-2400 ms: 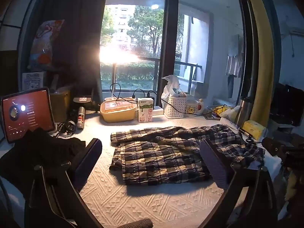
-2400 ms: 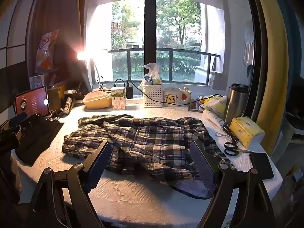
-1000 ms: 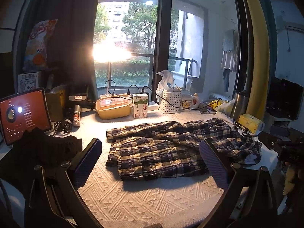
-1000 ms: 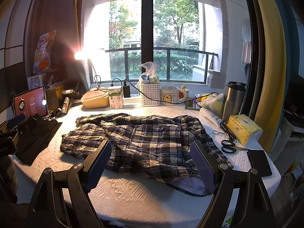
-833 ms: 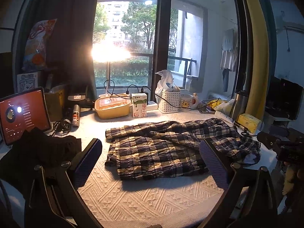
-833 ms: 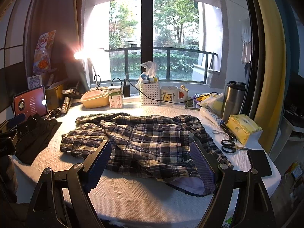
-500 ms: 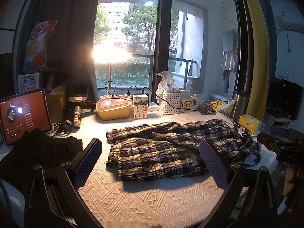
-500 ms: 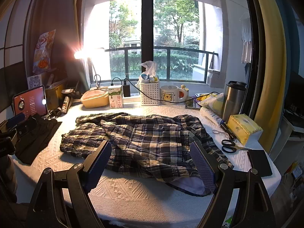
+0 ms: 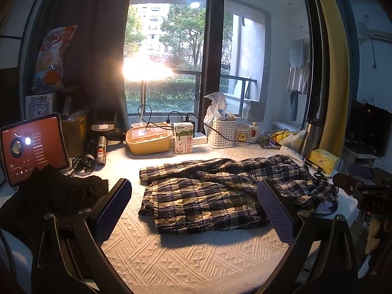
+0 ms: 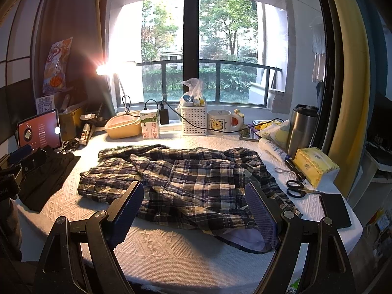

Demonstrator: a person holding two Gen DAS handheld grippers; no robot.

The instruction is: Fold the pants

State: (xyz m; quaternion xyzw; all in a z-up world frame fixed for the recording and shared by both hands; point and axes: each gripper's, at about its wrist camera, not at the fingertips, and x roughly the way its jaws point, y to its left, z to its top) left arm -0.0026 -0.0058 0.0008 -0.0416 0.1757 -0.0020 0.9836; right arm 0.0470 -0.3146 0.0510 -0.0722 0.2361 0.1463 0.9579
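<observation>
Nearest each camera, the black arms of both claws run off the bottom edge of their views, so only the blue ribbed pads and upper linkages show. The left claw (image 9: 194, 208) is spread wide with nothing between its pads, hovering clear above the white textured cloth-covered surface (image 9: 186, 257); the right claw (image 10: 196, 208) is likewise wide apart and empty, its pads framing the near hem of the crumpled navy-and-cream plaid pants (image 10: 186, 178) without visibly touching them. The pants (image 9: 220, 193) lie spread ahead of both claws, their right end bunched over a pale lining whose shape is hard to read. Left of the left claw sits a heap of black cloth (image 9: 49, 196), partly hiding the lower edge of a tablet with a red screen (image 9: 33, 147). Only the right wrist view shows the black-handled scissors (image 10: 297, 187), the yellow tissue pack (image 10: 316, 165) and a flat black rectangular object (image 10: 334, 210) to the right of its claw. Beyond the pants stand a yellow lidded container (image 9: 148, 140), a green-and-white milk carton (image 10: 150, 124), a white perforated basket (image 10: 194, 118) and a steel tumbler (image 10: 302, 126). A glaring lamp (image 9: 147, 69) washes out the window behind it.
</observation>
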